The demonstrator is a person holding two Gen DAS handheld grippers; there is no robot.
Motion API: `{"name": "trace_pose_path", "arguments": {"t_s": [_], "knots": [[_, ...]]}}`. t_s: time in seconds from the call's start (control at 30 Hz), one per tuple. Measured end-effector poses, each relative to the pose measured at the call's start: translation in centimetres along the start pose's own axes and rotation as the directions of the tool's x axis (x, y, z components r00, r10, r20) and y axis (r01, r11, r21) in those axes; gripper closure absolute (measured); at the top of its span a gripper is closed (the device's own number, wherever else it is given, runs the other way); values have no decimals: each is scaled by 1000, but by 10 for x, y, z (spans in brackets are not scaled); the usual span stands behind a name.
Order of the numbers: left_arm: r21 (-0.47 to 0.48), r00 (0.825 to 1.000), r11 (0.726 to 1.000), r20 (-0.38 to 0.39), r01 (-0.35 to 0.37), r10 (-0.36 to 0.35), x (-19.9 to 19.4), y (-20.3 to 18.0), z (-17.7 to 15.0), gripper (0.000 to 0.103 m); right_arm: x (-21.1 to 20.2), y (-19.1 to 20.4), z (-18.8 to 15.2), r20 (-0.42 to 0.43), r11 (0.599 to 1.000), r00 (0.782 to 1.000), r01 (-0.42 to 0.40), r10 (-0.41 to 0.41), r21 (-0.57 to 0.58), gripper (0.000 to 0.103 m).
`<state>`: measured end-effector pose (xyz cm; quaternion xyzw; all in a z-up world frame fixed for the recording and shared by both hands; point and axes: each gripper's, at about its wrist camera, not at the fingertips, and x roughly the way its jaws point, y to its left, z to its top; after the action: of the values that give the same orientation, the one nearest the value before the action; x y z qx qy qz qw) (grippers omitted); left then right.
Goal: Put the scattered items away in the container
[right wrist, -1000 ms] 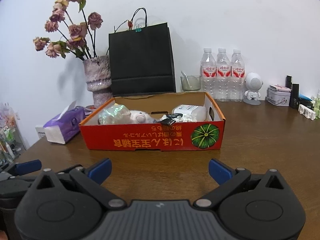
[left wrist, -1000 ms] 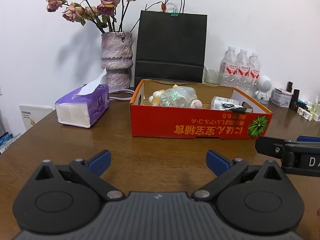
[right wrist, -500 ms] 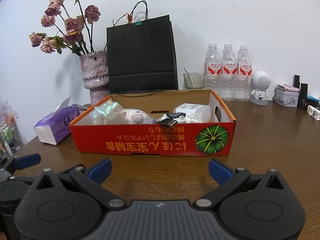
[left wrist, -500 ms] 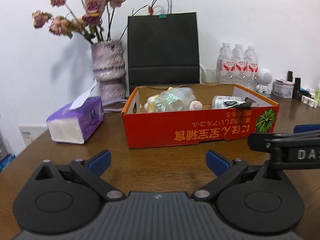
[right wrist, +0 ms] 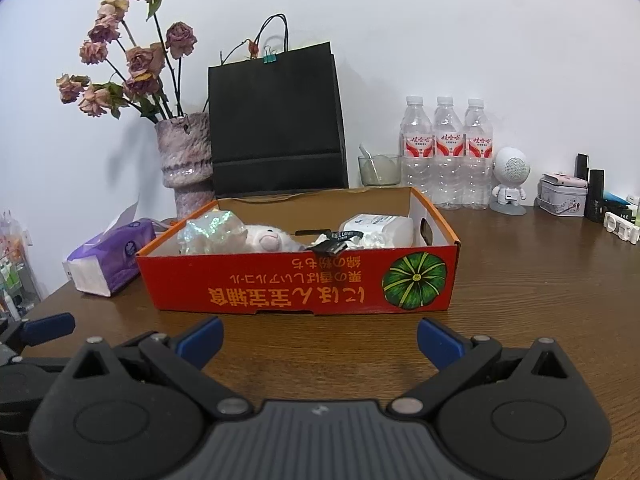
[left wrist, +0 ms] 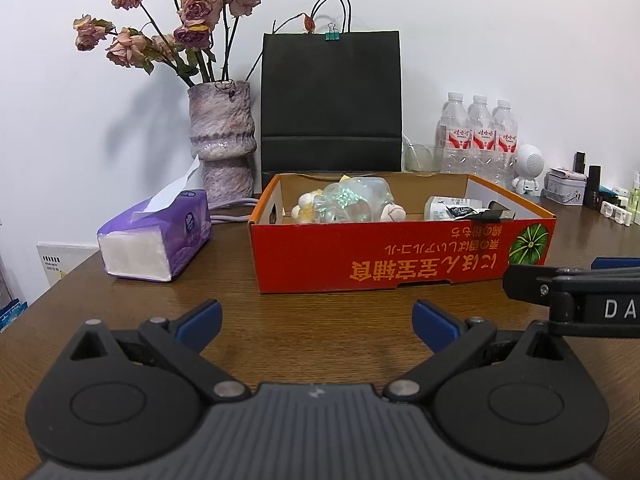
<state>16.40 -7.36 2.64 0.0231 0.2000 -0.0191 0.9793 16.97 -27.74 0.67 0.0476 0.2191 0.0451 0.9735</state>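
A red cardboard box point(left wrist: 400, 260) point(right wrist: 304, 280) stands on the wooden table ahead of both grippers. Inside lie a shiny clear wrapped item point(left wrist: 352, 200) point(right wrist: 212, 230), a plush toy point(right wrist: 268, 238), a white pack point(right wrist: 376, 228) point(left wrist: 444, 206) and a small black item point(right wrist: 330, 246) point(left wrist: 494, 214). My left gripper point(left wrist: 316, 318) is open and empty, held above the table in front of the box. My right gripper point(right wrist: 320, 340) is open and empty, also in front of the box. The right gripper shows at the right of the left wrist view point(left wrist: 576, 288).
A purple tissue box point(left wrist: 160, 240) point(right wrist: 108, 256) sits left of the red box. Behind stand a vase of dried roses point(left wrist: 222, 140), a black paper bag point(left wrist: 332, 104), three water bottles point(right wrist: 446, 152), a glass cup point(right wrist: 378, 170), a white robot figure point(right wrist: 510, 180) and small toiletries point(right wrist: 568, 196).
Both grippers have pulled back and shifted slightly; the box sits a little further right in the left wrist view. Both stay open and empty.
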Motion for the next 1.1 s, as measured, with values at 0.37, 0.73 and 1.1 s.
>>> {"name": "trace_pose_path", "arguments": {"t_s": [0.37,0.73,1.1], "knots": [[1,1000,1000,-1,4,-4,0,0,-1,0,-2,2,-1,5,1000,1000,-10,10,-3,0],[1,1000,1000,1,5,-5,0,-1,-1,0,-1,3,-1,5,1000,1000,-8,8,-2,0],[0,1000,1000,1,7,-7,0,-1,-1,0,-1,2,-1,4,1000,1000,-10,10,0,0]]}}
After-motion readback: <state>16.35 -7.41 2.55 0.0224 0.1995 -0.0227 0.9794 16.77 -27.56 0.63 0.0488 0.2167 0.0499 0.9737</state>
